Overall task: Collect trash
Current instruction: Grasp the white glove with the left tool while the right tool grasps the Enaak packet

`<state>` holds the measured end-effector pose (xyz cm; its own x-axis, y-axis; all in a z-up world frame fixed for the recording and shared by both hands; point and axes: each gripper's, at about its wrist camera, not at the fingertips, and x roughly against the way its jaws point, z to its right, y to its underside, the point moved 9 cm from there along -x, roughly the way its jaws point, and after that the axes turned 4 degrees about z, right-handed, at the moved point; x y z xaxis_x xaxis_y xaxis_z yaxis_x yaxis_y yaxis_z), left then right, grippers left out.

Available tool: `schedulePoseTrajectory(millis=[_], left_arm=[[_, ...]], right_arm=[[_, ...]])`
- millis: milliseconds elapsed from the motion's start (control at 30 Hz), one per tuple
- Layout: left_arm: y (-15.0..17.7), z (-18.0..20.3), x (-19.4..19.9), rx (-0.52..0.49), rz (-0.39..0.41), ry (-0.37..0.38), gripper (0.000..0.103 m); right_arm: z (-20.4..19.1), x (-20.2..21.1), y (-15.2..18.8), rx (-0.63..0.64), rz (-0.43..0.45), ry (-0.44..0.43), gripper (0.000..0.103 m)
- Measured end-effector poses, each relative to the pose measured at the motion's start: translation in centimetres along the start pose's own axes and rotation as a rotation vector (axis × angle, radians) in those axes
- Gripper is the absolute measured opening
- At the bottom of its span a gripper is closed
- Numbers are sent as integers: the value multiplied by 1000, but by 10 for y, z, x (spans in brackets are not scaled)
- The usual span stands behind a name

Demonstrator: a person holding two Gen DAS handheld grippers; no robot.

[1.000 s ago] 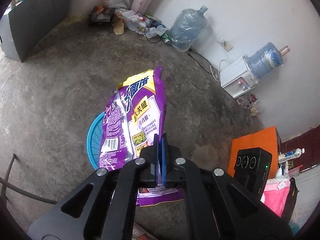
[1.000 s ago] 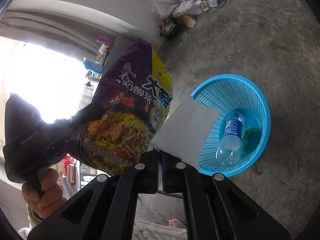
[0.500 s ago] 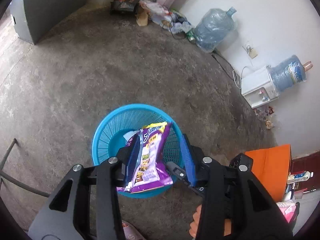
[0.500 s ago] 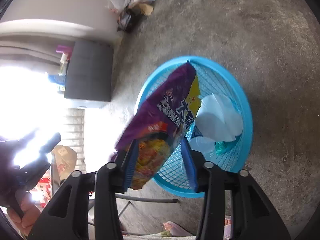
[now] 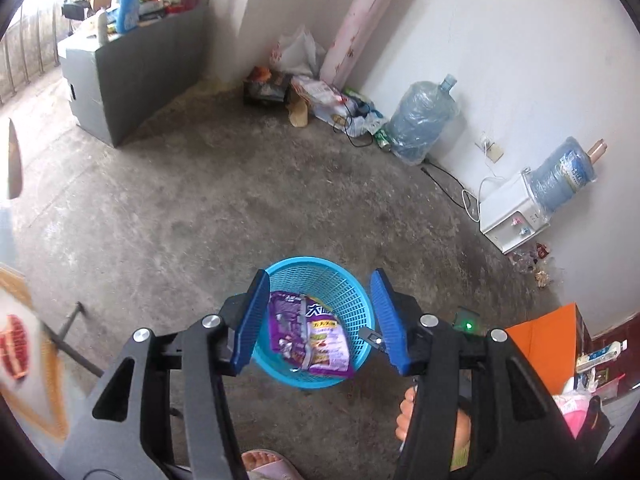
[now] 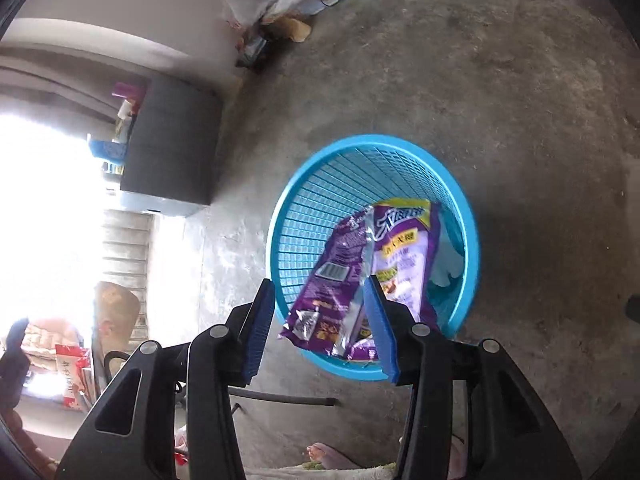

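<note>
Trash drop done: two purple crinkly plastic snack bags (image 5: 308, 334) lie in the round blue mesh plastic basket (image 5: 352, 300) below both hand-held grippers, left (image 5: 318, 320) and right (image 6: 324, 330), jaws just spread, empty. More litter (image 5: 320, 96) far ahead against the wall, uncollected.

left gripper (image 5: 320, 322): matte black frame, angular arms with triangular cut-outs, two flat blue ribbed pads (image 5: 251, 322)
right gripper (image 6: 322, 330): same black frame and cut-outs, blue ribbed pads (image 6: 261, 330) with narrow edges
screws (image 5: 211, 322): round silver heads, two on each arm, four showing per gripper
marking: small green light (image 5: 468, 325) on a dark unit beside the left gripper
footwear: pale pink slipper (image 5: 272, 465), open at the toes
</note>
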<state>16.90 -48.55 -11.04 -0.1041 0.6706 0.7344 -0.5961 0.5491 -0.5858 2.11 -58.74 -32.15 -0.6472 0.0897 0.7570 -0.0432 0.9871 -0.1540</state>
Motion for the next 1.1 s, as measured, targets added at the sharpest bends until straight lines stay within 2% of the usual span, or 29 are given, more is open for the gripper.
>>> schedulePoseTrajectory(millis=[200, 333, 400, 500, 667, 867, 1100], left_arm=[[6, -26, 75, -37, 42, -100, 60], [18, -43, 122, -34, 81, -126, 63], [25, -50, 144, -50, 111, -156, 66], [39, -58, 178, -64, 151, -194, 68], [63, -75, 229, -27, 214, -230, 72], [91, -107, 300, 43, 318, -326, 77], [132, -173, 400, 155, 464, -546, 79]], right_arm=[[5, 11, 18, 0, 1, 4, 45], [-7, 29, 34, 63, 30, 24, 45], [-21, 43, 43, 125, 55, 44, 46], [-50, 70, 56, 243, 103, 60, 57], [-111, 114, 78, 478, 171, 64, 65], [-183, 163, 115, 687, 215, -11, 66], [-251, 185, 170, 819, 167, -171, 66]])
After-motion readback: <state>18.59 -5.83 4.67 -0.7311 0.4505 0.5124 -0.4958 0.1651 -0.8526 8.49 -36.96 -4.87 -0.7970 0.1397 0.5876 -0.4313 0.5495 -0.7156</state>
